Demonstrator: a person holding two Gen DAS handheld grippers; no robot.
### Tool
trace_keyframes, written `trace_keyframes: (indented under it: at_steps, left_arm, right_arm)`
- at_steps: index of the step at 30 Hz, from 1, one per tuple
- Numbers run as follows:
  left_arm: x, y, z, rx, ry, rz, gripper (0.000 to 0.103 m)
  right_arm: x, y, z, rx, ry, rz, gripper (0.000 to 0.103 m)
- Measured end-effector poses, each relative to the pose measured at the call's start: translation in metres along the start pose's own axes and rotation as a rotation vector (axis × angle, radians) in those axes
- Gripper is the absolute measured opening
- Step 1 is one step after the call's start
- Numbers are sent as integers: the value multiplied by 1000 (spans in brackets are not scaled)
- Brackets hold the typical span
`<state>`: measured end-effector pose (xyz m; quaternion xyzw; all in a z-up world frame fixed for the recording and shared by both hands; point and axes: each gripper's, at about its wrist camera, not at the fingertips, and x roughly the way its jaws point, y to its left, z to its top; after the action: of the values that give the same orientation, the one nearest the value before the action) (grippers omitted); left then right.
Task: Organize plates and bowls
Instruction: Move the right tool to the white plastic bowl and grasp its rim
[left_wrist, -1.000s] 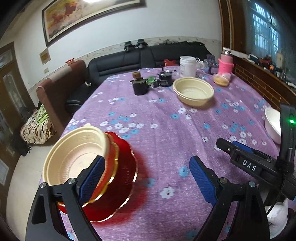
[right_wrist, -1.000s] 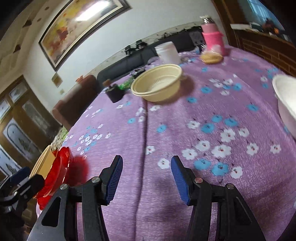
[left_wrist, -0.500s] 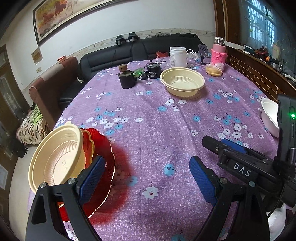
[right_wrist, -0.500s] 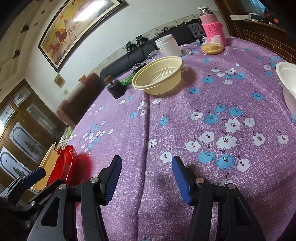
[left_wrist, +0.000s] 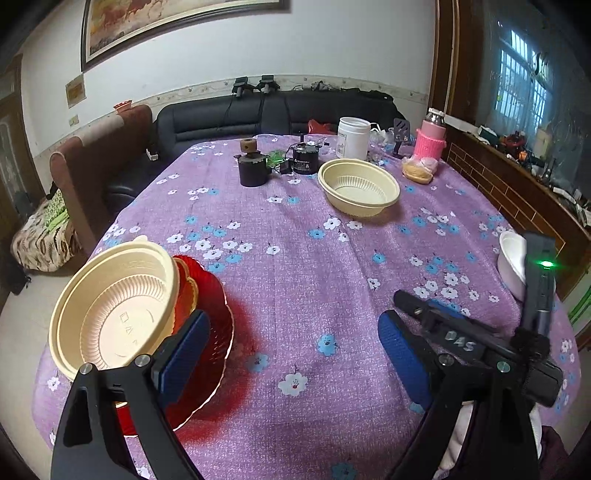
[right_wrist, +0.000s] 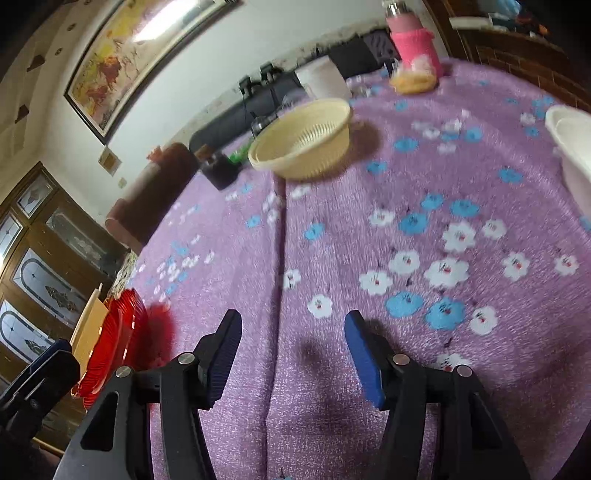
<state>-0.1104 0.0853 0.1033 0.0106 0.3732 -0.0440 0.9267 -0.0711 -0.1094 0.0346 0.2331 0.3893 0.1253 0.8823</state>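
Observation:
A cream bowl (left_wrist: 114, 314) sits on a stack of red plates (left_wrist: 212, 314) at the near left of the purple flowered table; the stack also shows in the right wrist view (right_wrist: 114, 343). A second cream bowl (left_wrist: 358, 186) stands far right of centre and shows in the right wrist view (right_wrist: 306, 140). A white bowl (left_wrist: 511, 258) sits at the right edge and also shows in the right wrist view (right_wrist: 572, 147). My left gripper (left_wrist: 291, 350) is open and empty, just right of the stack. My right gripper (right_wrist: 291, 350) is open and empty above the cloth.
At the far end stand a black pot (left_wrist: 253, 168), a small black device (left_wrist: 304, 162), a white jar (left_wrist: 352, 136), a pink-sleeved bottle (left_wrist: 430, 138) and a bag of food (left_wrist: 417, 170). Sofas lie beyond the table. A wooden sideboard runs along the right.
The left gripper has pulled back and up from the stack, so the view now takes in more of the table. The right gripper has moved forward toward the far cream bowl. Both stay open.

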Motion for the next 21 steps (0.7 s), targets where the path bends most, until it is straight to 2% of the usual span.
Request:
trace_keyframes:
  at_steps: [3, 6, 9, 10, 12, 15, 17, 21]
  left_arm:
    - [-7, 6, -2, 0, -12, -6, 92]
    - [-7, 12, -5, -18, 1, -29, 92]
    - [-3, 14, -10, -47, 24, -81, 92]
    - [-1, 13, -12, -46, 31, -92, 92]
    - [5, 8, -14, -40, 51, -111, 92]
    - [11, 2, -16, -35, 84, -145, 92]
    - [12, -2, -16, -32, 91, -158, 92]
    - [10, -4, -16, -26, 89, -142, 92]
  right_arm:
    - [-35, 8, 3, -55, -90, 14, 62]
    - [-83, -4, 18, -58, -176, -14, 62]
    - [-122, -49, 39, 32, -222, -135, 62]
    - [-137, -75, 46, 87, -239, -227, 62]
    - [-153, -108, 51, 149, -244, -336, 62]
    - [-171, -157, 55, 239, -242, -449, 62]
    - [-174, -182, 59, 286, -229, -475, 62]
    - [-162, -200, 62, 294, -211, -501, 62]
